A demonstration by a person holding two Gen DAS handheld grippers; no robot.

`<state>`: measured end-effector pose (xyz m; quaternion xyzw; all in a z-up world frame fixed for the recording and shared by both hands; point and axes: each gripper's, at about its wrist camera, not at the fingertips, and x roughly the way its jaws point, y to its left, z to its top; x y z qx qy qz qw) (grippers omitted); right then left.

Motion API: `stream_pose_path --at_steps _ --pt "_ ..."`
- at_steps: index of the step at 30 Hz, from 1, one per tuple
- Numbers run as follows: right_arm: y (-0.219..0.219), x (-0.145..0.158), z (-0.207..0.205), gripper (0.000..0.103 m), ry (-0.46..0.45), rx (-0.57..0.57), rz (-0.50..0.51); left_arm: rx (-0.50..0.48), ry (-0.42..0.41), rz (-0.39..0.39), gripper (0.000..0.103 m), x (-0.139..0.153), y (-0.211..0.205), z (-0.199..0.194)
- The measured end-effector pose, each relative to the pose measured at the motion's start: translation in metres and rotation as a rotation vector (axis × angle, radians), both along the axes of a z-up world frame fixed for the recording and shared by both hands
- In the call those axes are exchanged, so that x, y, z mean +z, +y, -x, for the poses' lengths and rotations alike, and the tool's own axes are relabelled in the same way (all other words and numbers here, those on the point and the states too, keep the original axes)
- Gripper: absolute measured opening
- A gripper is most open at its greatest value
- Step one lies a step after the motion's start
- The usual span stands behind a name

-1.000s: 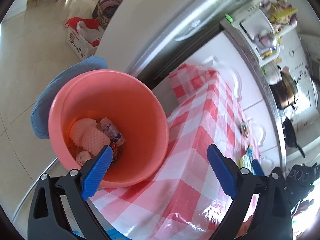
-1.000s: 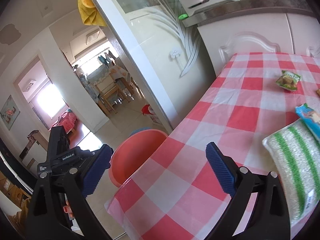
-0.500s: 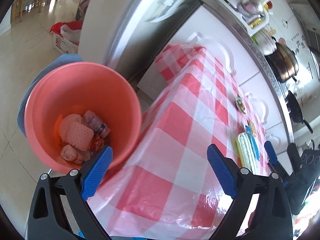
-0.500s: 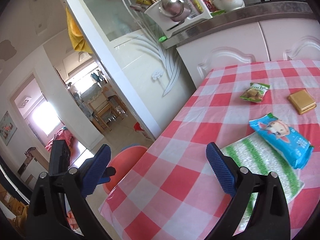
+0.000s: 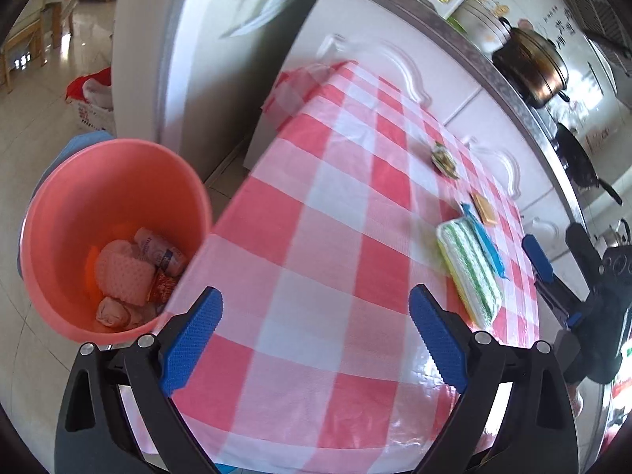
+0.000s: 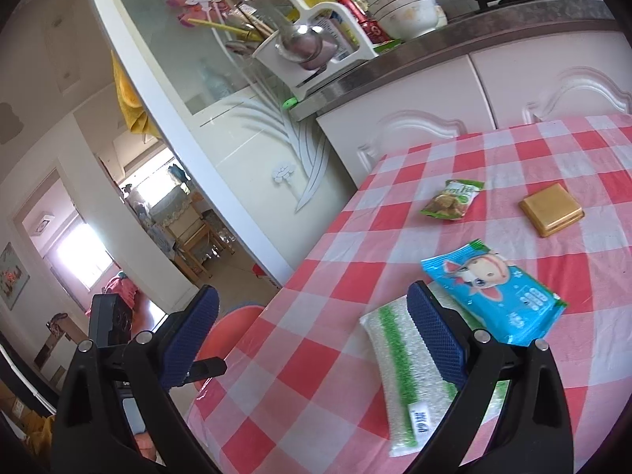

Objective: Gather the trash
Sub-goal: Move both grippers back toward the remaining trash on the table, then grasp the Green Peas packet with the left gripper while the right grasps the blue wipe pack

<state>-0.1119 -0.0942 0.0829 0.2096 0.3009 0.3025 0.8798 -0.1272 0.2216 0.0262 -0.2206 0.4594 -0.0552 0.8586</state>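
Item: my left claw (image 5: 314, 335), wide and empty, has swung from pink bin (image 5: 114, 233) toward worktop (image 5: 316, 237); right claw (image 6: 312, 335) wide; blue wrapper (image 6: 493, 296) at two o'clock, likely next.

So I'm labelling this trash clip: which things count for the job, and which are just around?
Job:
pink bin, already holding trash
green snack packet
blue wipes packet
gold square packet
green-striped packet
both open grippers, left, right

Around:
checked tablecloth
utensil rack
pot
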Motion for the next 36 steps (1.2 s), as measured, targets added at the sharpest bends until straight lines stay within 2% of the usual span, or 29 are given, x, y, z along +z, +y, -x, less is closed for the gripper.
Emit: stream_pose_path --at_steps 12,22,27,31,36 --pt "-0.058 -0.006 -0.011 0.096 0.016 -0.121 -0.015 -0.102 -0.001 -0.024 0.094 0.006 -0.046 -0.003" --pt "-0.1 -0.022 -0.026 0.096 0.066 -0.22 0.01 -0.159 0.009 -0.041 0.094 0.007 -0.073 -0.007" --pt "-0.123 -0.032 -0.035 0.096 0.108 -0.265 0.004 -0.227 -0.005 -0.072 0.094 0.01 -0.095 -0.011" --pt "-0.129 -0.04 -0.042 0.096 0.143 -0.25 0.0 -0.263 -0.01 -0.084 0.094 0.014 -0.111 -0.023" --pt "-0.106 -0.046 -0.051 0.096 0.162 -0.156 0.076 -0.265 -0.051 -0.067 0.094 0.031 -0.118 -0.053"
